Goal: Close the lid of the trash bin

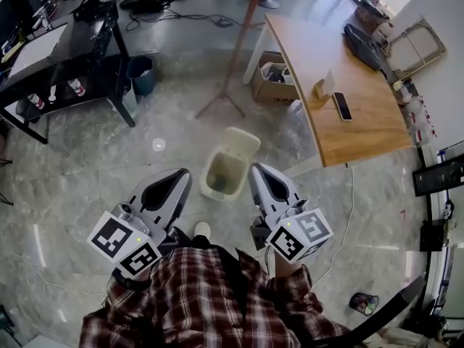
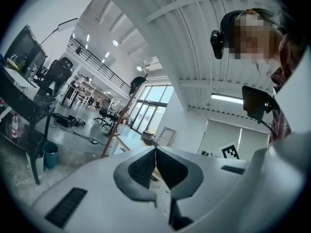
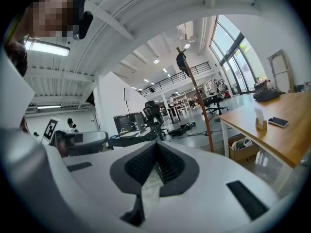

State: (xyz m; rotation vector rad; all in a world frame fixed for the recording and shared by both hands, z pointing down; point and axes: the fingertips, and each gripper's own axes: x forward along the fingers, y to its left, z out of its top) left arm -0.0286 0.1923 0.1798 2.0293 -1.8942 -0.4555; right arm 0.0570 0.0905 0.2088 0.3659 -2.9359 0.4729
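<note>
The left gripper (image 1: 181,176) is shut tight, its ribbed dark pads (image 2: 143,166) pressed together at the tip with nothing between them. The right gripper (image 1: 259,170) is the same, jaws closed on each other and empty. Both are held out low in front of the person in the red plaid shirt (image 1: 217,296), tips pointing forward and a little toward one another. On the grey marble floor (image 1: 109,180) between them, just ahead at twelve o'clock, stands the cream plastic trash bin (image 1: 217,187). Neither gripper touches it; the left tip is near its rim at about nine o'clock and the right tip near it at three. Its lid (image 1: 243,141) stands open, tipped up at the far edge, so the dark inside of the bin shows. Beyond it, a reddish-brown stand pole (image 1: 235,49) rises from splayed feet on the floor. At two o'clock is a long curved wooden table (image 1: 362,114) with a dark phone (image 1: 342,106) lying on it, and an open cardboard box (image 1: 274,78) sits on the floor under its near end. At ten o'clock stands a black table (image 1: 72,42), with a blue bucket (image 1: 141,72) on the floor beside its leg. Black cables (image 1: 163,2) trail over the floor at eleven o'clock.
</note>
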